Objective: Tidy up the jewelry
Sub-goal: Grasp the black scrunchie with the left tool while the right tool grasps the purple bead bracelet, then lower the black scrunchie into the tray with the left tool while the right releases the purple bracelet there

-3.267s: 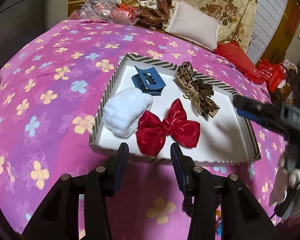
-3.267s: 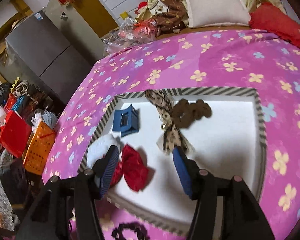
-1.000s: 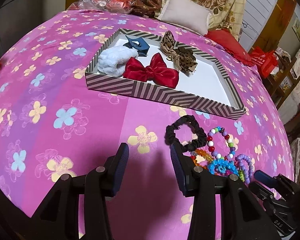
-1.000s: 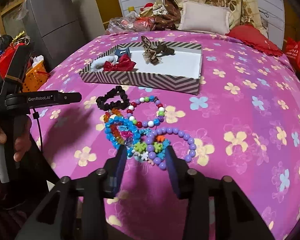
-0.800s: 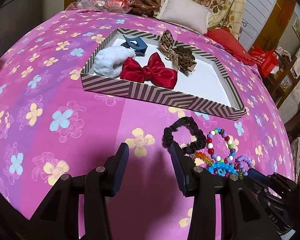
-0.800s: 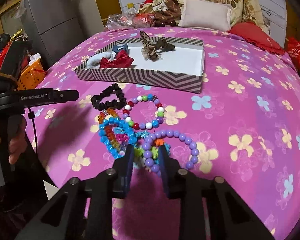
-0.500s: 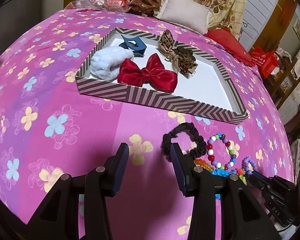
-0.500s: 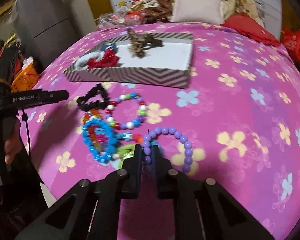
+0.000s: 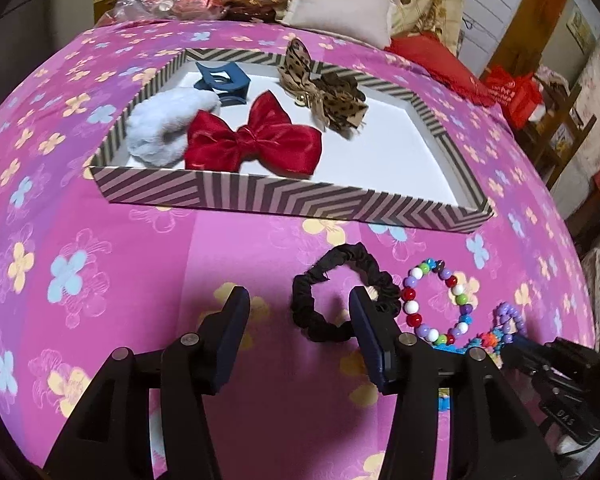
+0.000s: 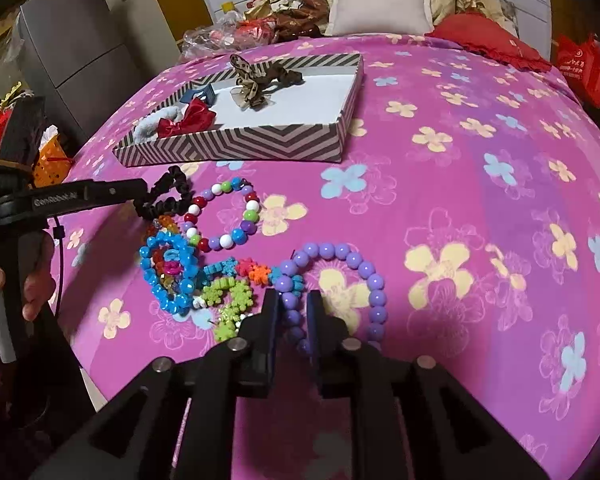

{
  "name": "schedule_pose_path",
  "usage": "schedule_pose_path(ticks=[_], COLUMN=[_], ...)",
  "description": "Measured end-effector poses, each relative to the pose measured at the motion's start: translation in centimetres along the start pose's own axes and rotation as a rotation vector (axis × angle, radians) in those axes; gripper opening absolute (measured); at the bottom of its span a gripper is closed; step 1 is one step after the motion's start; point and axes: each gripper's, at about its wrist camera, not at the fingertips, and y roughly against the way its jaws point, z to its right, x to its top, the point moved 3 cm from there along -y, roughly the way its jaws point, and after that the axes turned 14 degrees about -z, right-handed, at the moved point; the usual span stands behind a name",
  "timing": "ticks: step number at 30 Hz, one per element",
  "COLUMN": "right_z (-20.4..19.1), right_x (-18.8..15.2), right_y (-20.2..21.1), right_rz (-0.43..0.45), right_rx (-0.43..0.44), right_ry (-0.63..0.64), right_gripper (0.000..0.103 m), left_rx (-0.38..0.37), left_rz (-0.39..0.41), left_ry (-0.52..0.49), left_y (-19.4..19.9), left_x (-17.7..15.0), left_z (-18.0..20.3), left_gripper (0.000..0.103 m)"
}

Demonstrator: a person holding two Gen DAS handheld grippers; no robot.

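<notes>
Purple beads sit between the jaws of the right gripper: it is pinched narrow on the near-left arc of the purple bead bracelet, which lies flat on the pink flowered bedspread, its ring opening away and to the right of the jaws. The lift, I judge, goes up and toward the striped tray, which stands well apart beyond the pile of bracelets.

The left gripper hangs over the black scrunchie with its jaws opening wide. The scrunchie lies just ahead of them and to the right, its near loop between the tips, the right finger crossing its edge, no pad pressing it. Its long axis runs slantwise, up to the right. This hand is the nearer to it, and the multicoloured bead bracelet touches the scrunchie's right side, so a closing grip could catch both.

In the tray already: 2 bows, a blue claw clip, a white fluffy scrunchie.
</notes>
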Motion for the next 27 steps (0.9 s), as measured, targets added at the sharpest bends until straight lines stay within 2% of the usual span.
schedule_pose_path(ticks=[3,5,10,11,12,13,15,18,22,27], right_z=[-0.3,-0.6,-0.4,-0.3,-0.2,0.0,0.5,1.4,2.5,2.8], right_x=[0.1,0.2,0.6,0.5,0.4,0.4,0.3,0.2,0.3,0.9], right_y=[0.1,-0.1,-0.3,-0.3,-0.2,-0.2,0.0,1.0,2.6,3.8], right_rz=[-0.001,-0.002,0.005,0.006,0.008,0.008,0.013,0.041,0.085,0.118], right_rx=[0.022,0.016,0.027,0.024,0.029,0.042,0.074,0.127,0.17,0.207], right_ry=[0.001,0.012,0.007,0.006,0.004,-0.003,-0.025,-0.059,-0.098,-0.111], right_gripper=[0.015,0.019,0.019,0.014,0.013,0.012,0.01,0.01,0.01,0.01], left_rx=[0.017,0.021,0.032,0.037,0.046,0.063,0.057,0.008,0.015,0.008], left_rz=[-0.005,-0.01,0.001,0.005,0.005,0.001,-0.007,-0.009,0.044,0.067], left_ry=[-0.009,-0.011,-0.022,-0.031,-0.042,-0.055,-0.063,-0.048,-0.049,-0.06], left_y=[-0.4,-0.7,-1.0,-1.0,-1.1,-1.2,-1.1,-0.5,1.4,2.9], left_x=[0.2,0.3,0.5,0.5,0.6,0.6,0.7,0.7,1.0,1.6], left_z=[0.1,0.3,0.6,0.7,0.8,1.0,0.9,0.6,0.6,0.8], left_gripper=[0.048,0.048,0.047,0.043,0.024,0.012,0.007,0.006,0.005,0.005])
